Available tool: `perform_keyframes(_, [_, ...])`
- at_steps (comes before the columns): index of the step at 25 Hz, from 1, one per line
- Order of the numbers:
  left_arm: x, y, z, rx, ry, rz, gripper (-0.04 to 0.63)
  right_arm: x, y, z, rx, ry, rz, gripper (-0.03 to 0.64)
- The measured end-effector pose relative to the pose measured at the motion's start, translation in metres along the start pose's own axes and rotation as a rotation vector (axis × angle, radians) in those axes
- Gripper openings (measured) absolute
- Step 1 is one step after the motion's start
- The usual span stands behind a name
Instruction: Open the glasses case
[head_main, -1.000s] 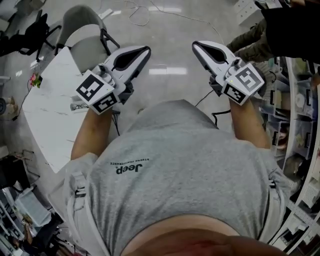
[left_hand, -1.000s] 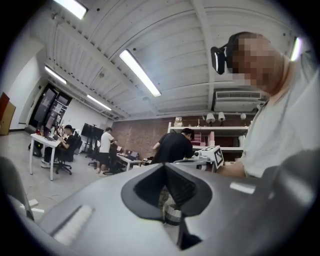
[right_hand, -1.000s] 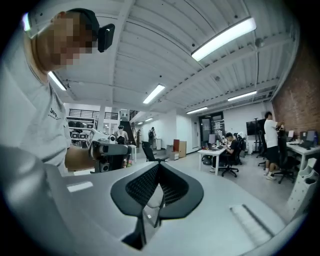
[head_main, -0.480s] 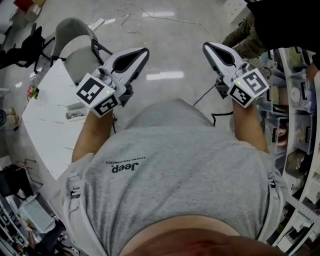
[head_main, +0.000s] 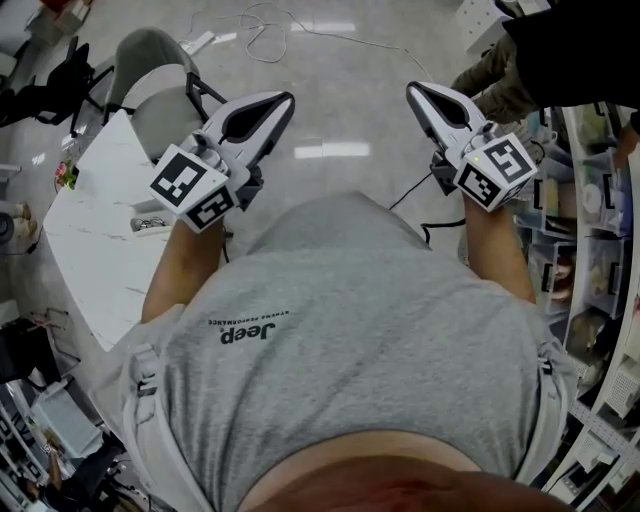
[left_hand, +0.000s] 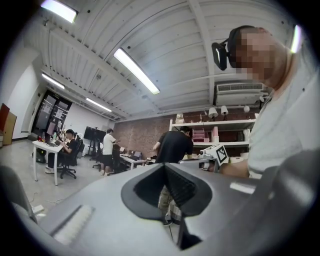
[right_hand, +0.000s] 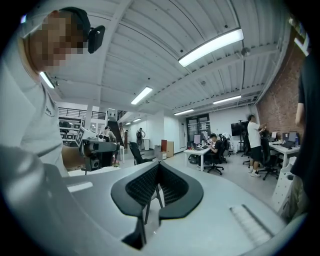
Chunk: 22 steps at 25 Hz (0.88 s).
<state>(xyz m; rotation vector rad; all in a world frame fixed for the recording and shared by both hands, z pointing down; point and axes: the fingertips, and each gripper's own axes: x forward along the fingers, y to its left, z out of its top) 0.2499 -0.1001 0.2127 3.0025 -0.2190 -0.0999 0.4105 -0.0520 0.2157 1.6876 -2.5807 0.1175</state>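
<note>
Bright strip lights (left_hand: 136, 70), fisheye-warped edges

The only thing I can take for the glasses case (head_main: 150, 223) is a small, flat, greyish object lying on the white bench (head_main: 90, 250) at my left, too small to tell whether its lid is up.

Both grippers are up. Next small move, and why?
Probably turn toward the white table on your left and lower both there: the left gripper and right gripper are shut, empty, over the floor, with no glasses case clearly visible.
</note>
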Motion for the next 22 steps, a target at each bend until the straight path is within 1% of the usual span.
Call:
perform_keyframes(4, [-0.003,0.0,0.001,0.007,-0.001,0.012,0.057,-0.001,0.002,0.001,-0.01,0.004,0.01,0.003])
perform_keyframes(9, [-0.004,-0.001,0.001,0.015,-0.002,0.017,0.056,-0.004,0.003,-0.003,0.002,0.001,0.015,0.003])
perform_keyframes(22, [-0.012,0.003,-0.003,0.002,-0.006,0.031,0.056,-0.001,0.01,-0.009,-0.012,0.008,0.033,0.003])
